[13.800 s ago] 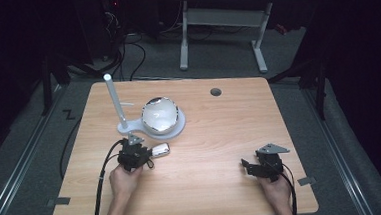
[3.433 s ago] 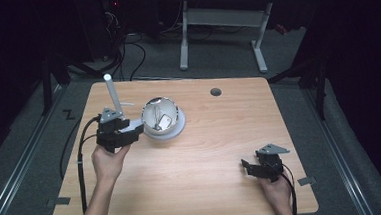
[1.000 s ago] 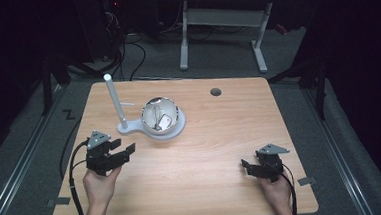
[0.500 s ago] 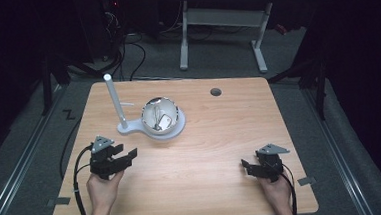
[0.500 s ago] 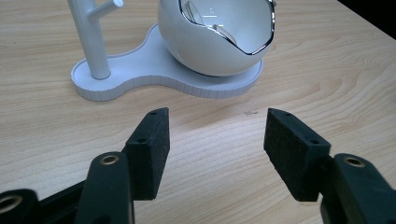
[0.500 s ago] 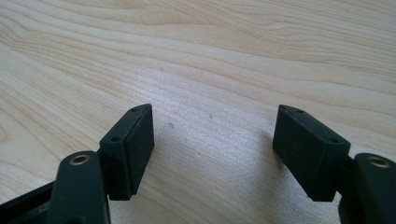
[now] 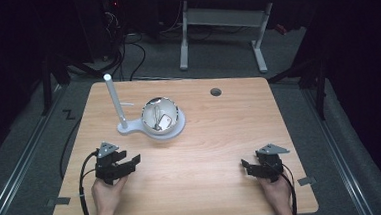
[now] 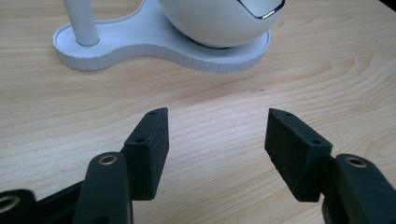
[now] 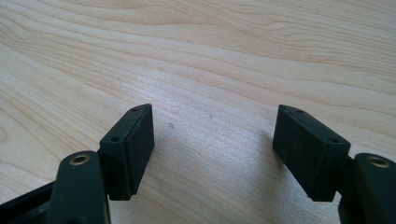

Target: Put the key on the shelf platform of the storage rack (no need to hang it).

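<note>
- Pale wooden counter (image 7: 206,151): left tool (image 7: 130,163) and right tool (image 7: 247,167) sit near its front corners, jaws apart, both empty.
- White round bowl on its white stand (image 7: 162,117) holds small items; looks like a finished drop-off, so next is probably just resting.

One table (image 7: 201,152); one white stand (image 7: 129,126) with one bowl (image 7: 163,114); two tongs, left (image 7: 134,161) and right (image 7: 245,166).

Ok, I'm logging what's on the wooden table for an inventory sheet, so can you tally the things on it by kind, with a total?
White stand with upright post: 1
Round bowl on that stand: 1
Small items inside the bowl: at least 2, too small to identify
Hand-held grippers, left and right, both open and empty: 2
Total: 6 or more
</note>
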A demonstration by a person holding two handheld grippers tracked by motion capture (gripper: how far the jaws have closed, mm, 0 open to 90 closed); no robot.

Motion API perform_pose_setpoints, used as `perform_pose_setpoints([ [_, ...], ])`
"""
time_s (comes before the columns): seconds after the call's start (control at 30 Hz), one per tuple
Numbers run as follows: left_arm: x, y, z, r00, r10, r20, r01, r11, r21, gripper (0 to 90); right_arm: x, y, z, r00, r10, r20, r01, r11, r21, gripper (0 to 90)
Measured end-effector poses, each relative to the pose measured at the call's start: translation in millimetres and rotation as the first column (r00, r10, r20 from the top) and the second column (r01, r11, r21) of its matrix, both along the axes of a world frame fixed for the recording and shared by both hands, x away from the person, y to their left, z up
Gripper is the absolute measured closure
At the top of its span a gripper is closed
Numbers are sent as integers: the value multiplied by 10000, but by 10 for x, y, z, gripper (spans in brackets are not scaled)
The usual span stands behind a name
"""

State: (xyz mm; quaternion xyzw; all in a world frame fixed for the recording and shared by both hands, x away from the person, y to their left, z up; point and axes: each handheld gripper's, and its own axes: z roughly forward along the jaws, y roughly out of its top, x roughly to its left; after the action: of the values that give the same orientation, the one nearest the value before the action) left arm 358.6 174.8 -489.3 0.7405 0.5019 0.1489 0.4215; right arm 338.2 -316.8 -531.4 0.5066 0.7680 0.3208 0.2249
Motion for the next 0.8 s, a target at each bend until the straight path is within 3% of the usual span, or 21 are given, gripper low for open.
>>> perform_pose_setpoints([
  [0.4, -28, -127, -279, 9995, 47, -323, -29, 9985, 549, 405, 0, 1, 0, 10000, -6, -5, 6, 10000, 7, 298],
  [0.73, -40, -195, -430, 9994, 214, -257, -178, 9908, 1345, 372, -1, 2, 0, 10000, -18, -10, 18, 10000, 12, 298],
  [0.77, -63, -211, -454, 9998, 217, 12, -216, 9884, 1501, 372, -1, 2, 0, 10000, -18, -10, 18, 10000, 12, 297],
  [0.8, -63, -211, -454, 9998, 217, 12, -216, 9884, 1501, 372, -1, 2, 0, 10000, -18, -10, 18, 10000, 12, 297],
])
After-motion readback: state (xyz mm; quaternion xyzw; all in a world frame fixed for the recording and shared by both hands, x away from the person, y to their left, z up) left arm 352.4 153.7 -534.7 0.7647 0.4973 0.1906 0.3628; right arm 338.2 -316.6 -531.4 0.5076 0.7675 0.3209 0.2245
